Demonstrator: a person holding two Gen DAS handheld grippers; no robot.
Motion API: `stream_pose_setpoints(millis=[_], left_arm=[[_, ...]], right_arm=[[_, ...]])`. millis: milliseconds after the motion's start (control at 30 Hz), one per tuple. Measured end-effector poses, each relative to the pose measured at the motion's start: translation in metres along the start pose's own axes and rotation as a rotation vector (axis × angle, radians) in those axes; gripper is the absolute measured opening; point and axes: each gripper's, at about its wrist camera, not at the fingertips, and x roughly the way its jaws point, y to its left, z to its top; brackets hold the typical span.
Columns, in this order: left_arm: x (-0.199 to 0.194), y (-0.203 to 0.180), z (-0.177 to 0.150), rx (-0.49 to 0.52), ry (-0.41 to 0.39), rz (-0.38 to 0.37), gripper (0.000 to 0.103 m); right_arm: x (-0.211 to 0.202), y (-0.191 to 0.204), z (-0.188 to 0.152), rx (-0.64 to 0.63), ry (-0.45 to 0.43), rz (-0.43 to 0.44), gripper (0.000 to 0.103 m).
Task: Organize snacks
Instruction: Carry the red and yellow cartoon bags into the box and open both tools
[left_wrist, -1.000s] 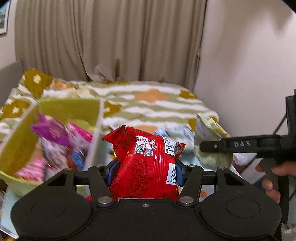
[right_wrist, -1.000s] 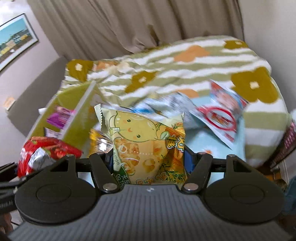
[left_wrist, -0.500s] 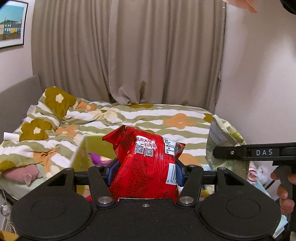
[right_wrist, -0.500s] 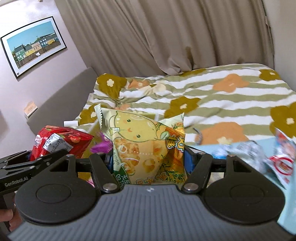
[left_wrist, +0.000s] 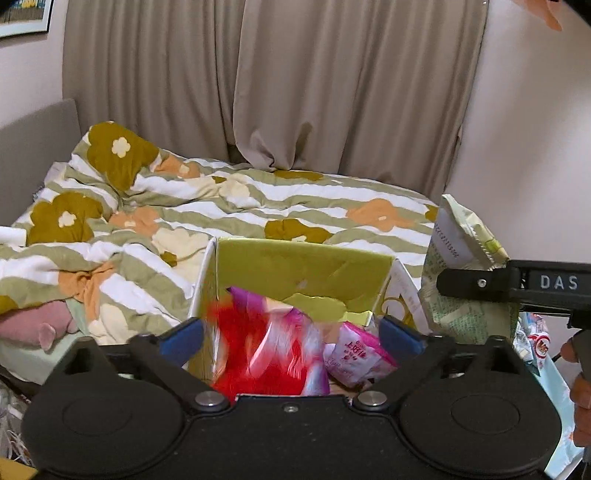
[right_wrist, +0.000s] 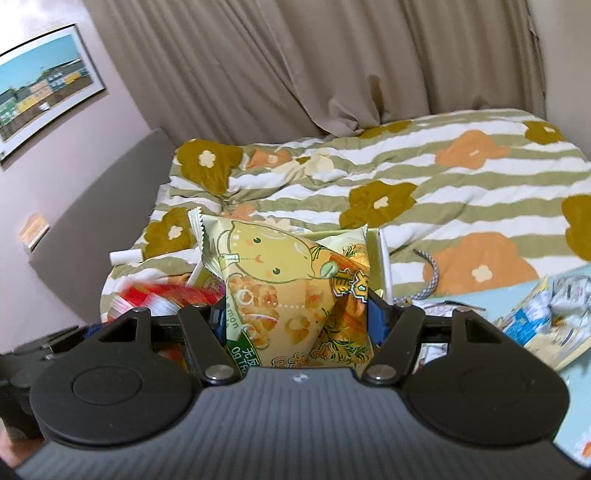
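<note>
Left wrist view: the left gripper (left_wrist: 291, 338) gapes wide, the blurred red bag (left_wrist: 255, 354) falling into the green box (left_wrist: 303, 266) just ahead. The right gripper (right_wrist: 297, 317) clamps the lemon bag (right_wrist: 291, 291); released short, it may miss.

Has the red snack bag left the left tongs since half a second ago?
Yes. The left tongs are open, and the red snack bag is blurred, dropping into the green box.

Home bedroom: bed with floral duvet (right_wrist: 424, 177), drawn curtains (left_wrist: 280, 81), framed picture (right_wrist: 40, 96).
</note>
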Motion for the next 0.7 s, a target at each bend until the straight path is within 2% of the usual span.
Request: stream_pose_setpoints(millis=[67,267,467,700], left_arm=[[0.004,0.005,-0.004,0.003,0.019,-0.022,0.103],[0.014,0.014,-0.012,-0.006,0.065,-0.028,0.103],[0.014,0.017,-0.009,-0.021,0.073,0.005,0.103],[0.025,0.017,0.007,-0.002,0.065,0.054,0.103]], right_arm=[[0.006,0.006,-0.002,0.014,0.007,-0.02,0.081],[0.024,0.013,-0.007,0.024,0.044,-0.074,0.082],[0.038,0.017,-0.004,0.004,0.057,-0.094,0.082],[0.059,0.017,0.014,-0.015,0.073,-0.077,0.082]])
